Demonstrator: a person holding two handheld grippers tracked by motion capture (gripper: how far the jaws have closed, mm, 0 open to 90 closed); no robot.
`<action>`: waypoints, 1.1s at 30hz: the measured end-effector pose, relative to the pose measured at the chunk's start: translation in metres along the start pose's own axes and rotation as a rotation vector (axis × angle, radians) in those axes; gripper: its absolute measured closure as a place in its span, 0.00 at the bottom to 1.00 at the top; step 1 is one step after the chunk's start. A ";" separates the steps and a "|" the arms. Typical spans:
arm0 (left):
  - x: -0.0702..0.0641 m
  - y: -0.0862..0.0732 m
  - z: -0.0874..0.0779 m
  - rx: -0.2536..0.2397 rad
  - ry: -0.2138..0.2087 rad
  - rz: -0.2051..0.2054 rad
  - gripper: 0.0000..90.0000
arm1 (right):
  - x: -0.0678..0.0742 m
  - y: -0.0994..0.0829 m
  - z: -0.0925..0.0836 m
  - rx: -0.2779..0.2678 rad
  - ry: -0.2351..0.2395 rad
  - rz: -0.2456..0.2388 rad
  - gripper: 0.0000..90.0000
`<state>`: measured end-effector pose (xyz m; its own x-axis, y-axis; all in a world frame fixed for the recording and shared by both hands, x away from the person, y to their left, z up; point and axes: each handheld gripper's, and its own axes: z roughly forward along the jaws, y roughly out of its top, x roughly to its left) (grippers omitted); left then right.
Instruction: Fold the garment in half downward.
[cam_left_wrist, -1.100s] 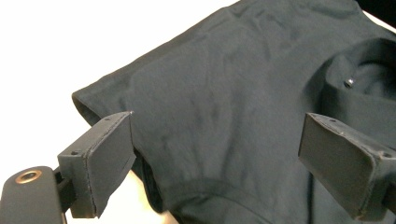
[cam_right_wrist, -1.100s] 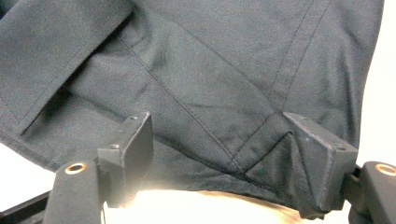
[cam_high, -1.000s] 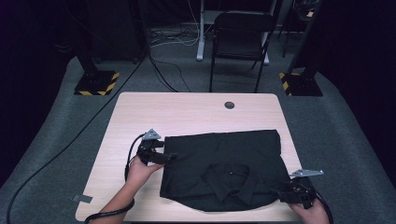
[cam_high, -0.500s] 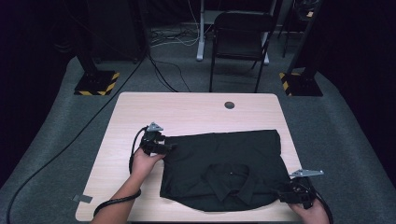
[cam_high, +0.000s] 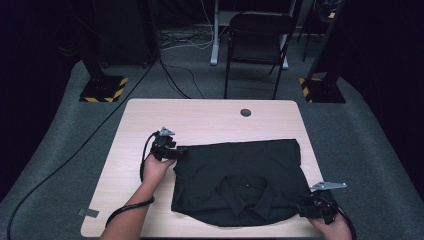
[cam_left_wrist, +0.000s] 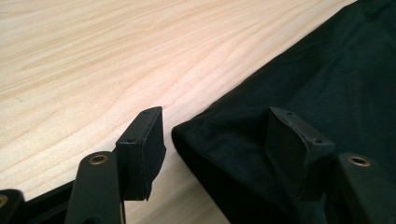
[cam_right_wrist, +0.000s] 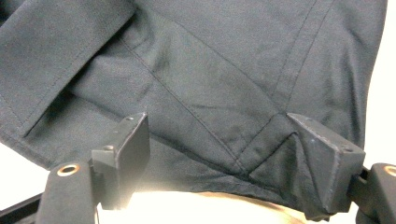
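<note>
From the high view, one black collared shirt (cam_high: 240, 182) lies folded flat on the light wooden table (cam_high: 210, 120), filling the near right part of the top, its collar toward the person and its straight far edge running level across the table. No box, bin or tray stands on the table. Two grippers are at work: the left gripper (cam_high: 172, 150) sits at the shirt's far left corner, and the right gripper (cam_high: 305, 210) sits at its near right corner by the table's edge. One round dark grommet (cam_high: 245, 112) is set in the far side of the top, and one black chair (cam_high: 257, 45) stands on the grey floor behind.

In the left gripper view, the jaws have just been closing and stand part open astride the corner of the shirt (cam_left_wrist: 299, 88); one jaw is on bare wood, the other over the cloth, not pinching.

In the right gripper view, the jaws stand apart over the stitched seams of the shirt (cam_right_wrist: 224, 70), its hem running between them, without clamping it.
</note>
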<state>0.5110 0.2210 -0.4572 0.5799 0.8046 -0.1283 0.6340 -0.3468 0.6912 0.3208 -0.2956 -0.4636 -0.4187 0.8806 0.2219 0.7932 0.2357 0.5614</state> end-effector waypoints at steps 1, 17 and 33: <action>0.001 0.000 0.001 -0.002 -0.001 -0.007 0.43 | 0.000 0.000 0.000 0.000 0.000 0.001 0.26; -0.002 0.000 0.019 0.055 0.049 0.048 0.49 | 0.002 0.000 0.001 -0.002 -0.004 -0.008 0.22; 0.000 -0.006 0.024 0.050 0.067 0.068 0.45 | 0.000 -0.001 0.001 -0.013 0.027 0.010 0.20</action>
<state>0.5195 0.2117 -0.4780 0.5881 0.8081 -0.0331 0.6198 -0.4240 0.6603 0.3204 -0.2954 -0.4648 -0.4228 0.8715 0.2486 0.7917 0.2217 0.5692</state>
